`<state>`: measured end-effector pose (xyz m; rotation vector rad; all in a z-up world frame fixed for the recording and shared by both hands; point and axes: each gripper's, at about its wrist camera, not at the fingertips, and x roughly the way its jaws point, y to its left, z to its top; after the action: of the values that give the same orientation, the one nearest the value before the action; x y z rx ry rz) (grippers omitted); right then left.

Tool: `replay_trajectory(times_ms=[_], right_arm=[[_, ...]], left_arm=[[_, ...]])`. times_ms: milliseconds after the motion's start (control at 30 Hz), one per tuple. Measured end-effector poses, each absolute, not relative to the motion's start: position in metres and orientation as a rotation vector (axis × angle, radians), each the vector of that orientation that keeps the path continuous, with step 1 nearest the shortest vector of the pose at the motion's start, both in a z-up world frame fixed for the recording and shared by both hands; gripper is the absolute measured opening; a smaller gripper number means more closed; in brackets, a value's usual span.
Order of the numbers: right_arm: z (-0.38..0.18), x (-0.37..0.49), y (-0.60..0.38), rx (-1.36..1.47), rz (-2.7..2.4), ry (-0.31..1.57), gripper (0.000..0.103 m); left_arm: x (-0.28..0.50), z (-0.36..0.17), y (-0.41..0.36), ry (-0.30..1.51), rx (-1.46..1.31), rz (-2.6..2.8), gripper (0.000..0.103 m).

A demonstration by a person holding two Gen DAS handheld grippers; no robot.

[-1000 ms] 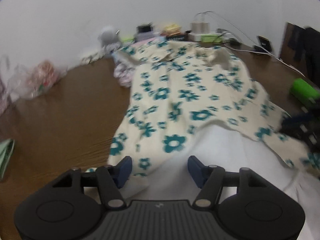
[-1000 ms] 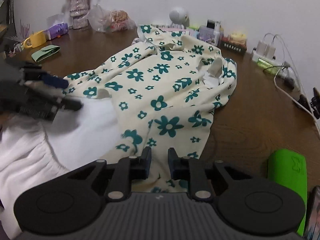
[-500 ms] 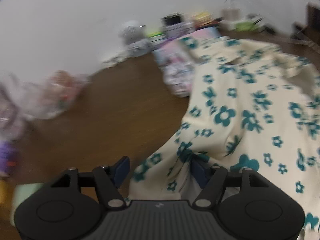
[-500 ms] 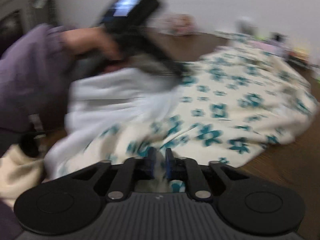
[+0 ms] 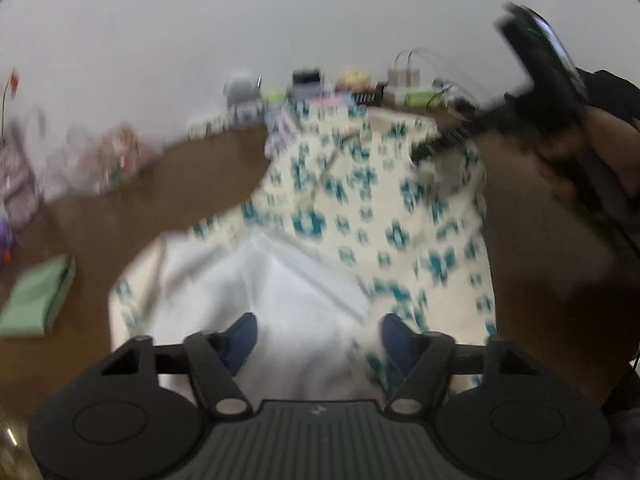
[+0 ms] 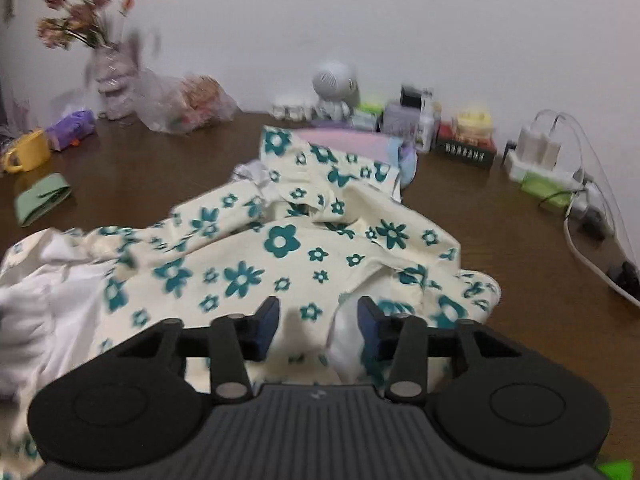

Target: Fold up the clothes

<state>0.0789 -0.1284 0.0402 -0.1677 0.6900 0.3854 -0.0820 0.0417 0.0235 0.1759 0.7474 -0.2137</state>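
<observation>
Right claw (image 6: 318, 322), pinching the dress (image 6: 280, 256) a second ago, is now gaping over its hem; left claw (image 5: 318, 336) is staying apart. Dress is lying mid-counter (image 6: 520, 240), stretching lengthwise toward the counter's back edge, white lining showing.

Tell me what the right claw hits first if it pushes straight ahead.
The right claw, open, would most likely meet the floral garment bunched right before it on the table; depth is unclear.
</observation>
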Motion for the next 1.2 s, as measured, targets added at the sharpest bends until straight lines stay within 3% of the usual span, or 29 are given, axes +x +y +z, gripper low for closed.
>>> replay_trajectory(times_ms=[233,300,567,667,800,967,1033,1133,1200], right_arm=[[0.006,0.087,-0.129,-0.208,0.339,0.75,0.031],[0.006,0.074,-0.136,-0.202,0.323,0.758,0.031],[0.011,-0.025,-0.163,-0.251,0.353,0.787,0.031],[0.024,-0.054,-0.168,-0.217,0.421,0.813,0.032],[0.055,-0.06,-0.176,-0.136,0.48,0.721,0.042],[0.052,-0.01,-0.169,-0.132,0.392,0.676,0.044],[0.044,0.004,-0.165,-0.118,0.383,0.689,0.042],[0.032,0.011,-0.164,-0.107,0.376,0.714,0.042],[0.024,0.01,-0.169,-0.101,0.373,0.733,0.042]], left_arm=[[-0.093,0.006,0.071,0.785,0.098,-0.224,0.06],[-0.088,0.006,0.078,0.775,0.127,-0.206,0.068],[-0.054,0.01,0.103,0.757,0.269,-0.042,0.068],[-0.057,0.03,0.105,0.733,0.277,-0.06,0.067],[-0.053,0.07,0.116,0.612,0.17,-0.072,0.079],[0.027,0.072,0.096,0.616,0.193,-0.009,0.079],[0.061,0.061,0.093,0.647,0.197,0.041,0.077],[0.086,0.043,0.088,0.7,0.191,0.045,0.058],[0.092,0.03,0.087,0.763,0.178,0.004,0.02]])
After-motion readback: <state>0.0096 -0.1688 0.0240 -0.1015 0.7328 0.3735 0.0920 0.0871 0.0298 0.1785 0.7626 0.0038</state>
